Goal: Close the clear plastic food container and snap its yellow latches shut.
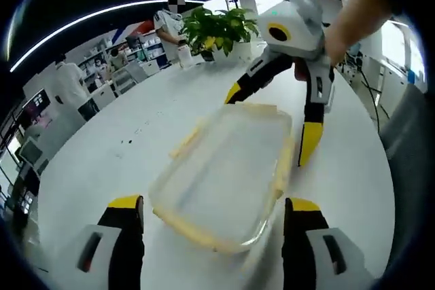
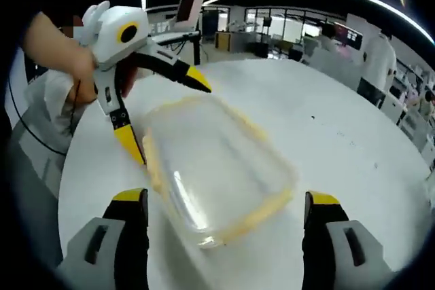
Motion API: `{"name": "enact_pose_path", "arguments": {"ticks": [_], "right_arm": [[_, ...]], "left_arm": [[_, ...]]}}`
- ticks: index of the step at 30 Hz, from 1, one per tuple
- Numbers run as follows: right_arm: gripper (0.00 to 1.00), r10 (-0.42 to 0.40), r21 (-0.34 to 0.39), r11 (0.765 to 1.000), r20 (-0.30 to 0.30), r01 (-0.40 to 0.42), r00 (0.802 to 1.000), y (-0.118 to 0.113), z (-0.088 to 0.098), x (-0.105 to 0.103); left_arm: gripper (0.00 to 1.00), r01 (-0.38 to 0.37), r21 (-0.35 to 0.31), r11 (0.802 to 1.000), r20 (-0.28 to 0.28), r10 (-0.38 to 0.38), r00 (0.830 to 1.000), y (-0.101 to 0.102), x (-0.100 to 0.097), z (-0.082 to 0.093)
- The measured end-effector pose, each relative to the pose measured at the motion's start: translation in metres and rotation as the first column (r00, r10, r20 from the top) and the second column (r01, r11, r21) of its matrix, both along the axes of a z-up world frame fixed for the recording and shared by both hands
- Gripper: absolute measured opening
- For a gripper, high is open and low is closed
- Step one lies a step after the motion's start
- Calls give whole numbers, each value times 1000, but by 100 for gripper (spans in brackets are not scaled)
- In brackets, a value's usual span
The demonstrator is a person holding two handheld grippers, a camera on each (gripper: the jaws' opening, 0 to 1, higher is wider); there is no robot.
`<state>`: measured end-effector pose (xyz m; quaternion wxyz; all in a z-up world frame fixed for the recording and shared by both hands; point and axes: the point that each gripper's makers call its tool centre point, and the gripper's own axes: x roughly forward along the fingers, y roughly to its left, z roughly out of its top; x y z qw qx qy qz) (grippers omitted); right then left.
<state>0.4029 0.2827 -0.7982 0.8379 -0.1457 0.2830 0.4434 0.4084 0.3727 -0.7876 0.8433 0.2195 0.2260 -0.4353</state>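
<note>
The clear plastic food container lies on the white table with its lid on top. Pale yellow latches run along its edges; whether they are snapped down I cannot tell. My left gripper is open, its yellow-tipped jaws either side of the container's near end. The right gripper, held by a hand, is open and straddles the opposite end. In the right gripper view the container sits between the open right gripper and the open left gripper beyond it, with a yellow latch beside one jaw.
A potted green plant stands at the table's far side. The rounded table edge curves close to the container's left. A monitor and people at desks stand in the background.
</note>
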Motion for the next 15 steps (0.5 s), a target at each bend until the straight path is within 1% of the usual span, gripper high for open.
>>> {"name": "enact_pose_path", "arguments": {"ticks": [1,5,7,8,9,10,11,12,13,15], "right_arm": [[95,-4,0,1000,-1,4,1000,-1,-2,-2],[100,-33,31,999,0,33,999,1,-4,-7],[100,-44,53,998,13,44,999,1,-2,-9],[100,-57,75,996,11,56,998,3,0,-10],[100,-70,90,993,-1,69,998,4,0,-12],[100,-81,94,992,-14,82,997,3,-2,-14],[100,-87,96,991,-14,88,996,3,-2,-15],[100,-97,115,988,-22,99,995,5,-2,-17],[100,-107,128,986,-35,111,994,5,-3,-20],[100,-114,131,984,-37,118,993,6,-4,-23]], "left_arm": [[83,-18,-20,1000,-12,18,1000,0,-1,-2],[84,-55,-53,997,-41,53,998,1,-8,-9],[87,-83,-65,994,-33,81,996,4,-8,-9],[87,-93,-81,992,-39,90,995,4,-8,-9],[87,-107,-106,989,-68,100,993,2,-12,-10],[87,-110,-112,988,-70,102,992,3,-13,-10],[88,-117,-117,986,-68,110,992,4,-13,-10],[88,-123,-123,985,-68,115,991,5,-14,-11],[89,-128,-141,982,-83,117,990,4,-16,-12],[93,-135,-152,979,-96,121,988,3,-18,-15]]}}
